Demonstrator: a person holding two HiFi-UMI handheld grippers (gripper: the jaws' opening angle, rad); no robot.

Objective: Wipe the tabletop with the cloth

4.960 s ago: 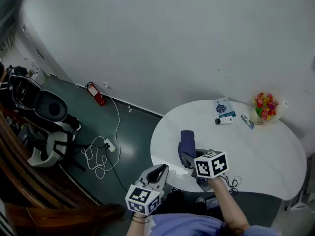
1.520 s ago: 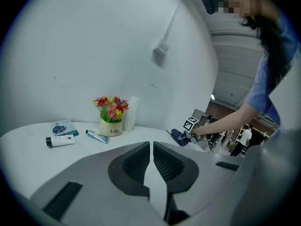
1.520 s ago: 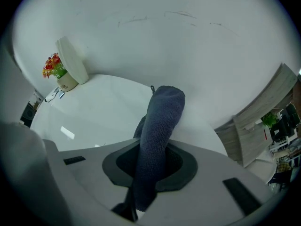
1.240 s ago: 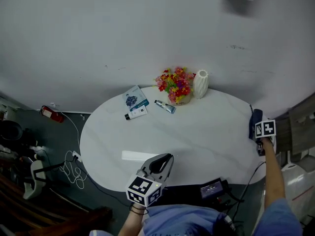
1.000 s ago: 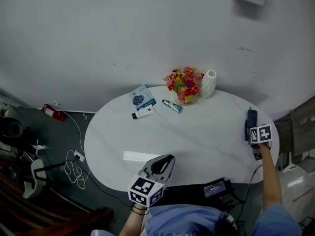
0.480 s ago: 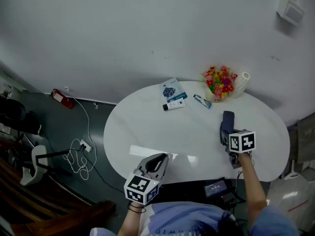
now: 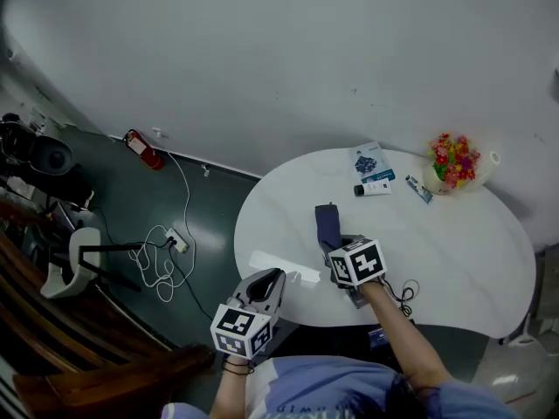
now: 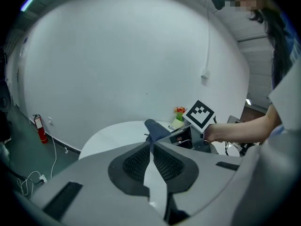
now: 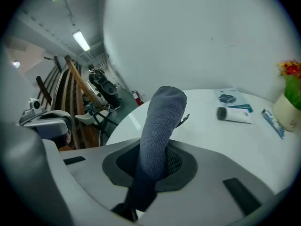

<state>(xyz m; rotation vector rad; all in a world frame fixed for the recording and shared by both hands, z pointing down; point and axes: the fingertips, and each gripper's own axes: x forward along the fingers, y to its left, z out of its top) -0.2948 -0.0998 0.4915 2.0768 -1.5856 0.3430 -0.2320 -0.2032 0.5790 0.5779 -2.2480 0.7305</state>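
One outstretched right gripper (image 9: 153,160) pinches the cloth (image 9: 162,119) over the tabletop (image 7: 454,251); left gripper (image 8: 151,148) closed.

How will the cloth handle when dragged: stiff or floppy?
Likely floppy yet bulky: the cloth juts as a thick folded roll from the shut right hand-held gripper. Its knitted surface probably resists slipping out. The glossy tabletop should let it glide.

In the head view your right gripper (image 7: 341,250) hides where its own tongs meet the near end of the cloth (image 7: 328,221). The flower vase (image 9: 288,111) is cut off at the edge of the right gripper view (and the print on the booklet (image 7: 368,161) is too small to read).
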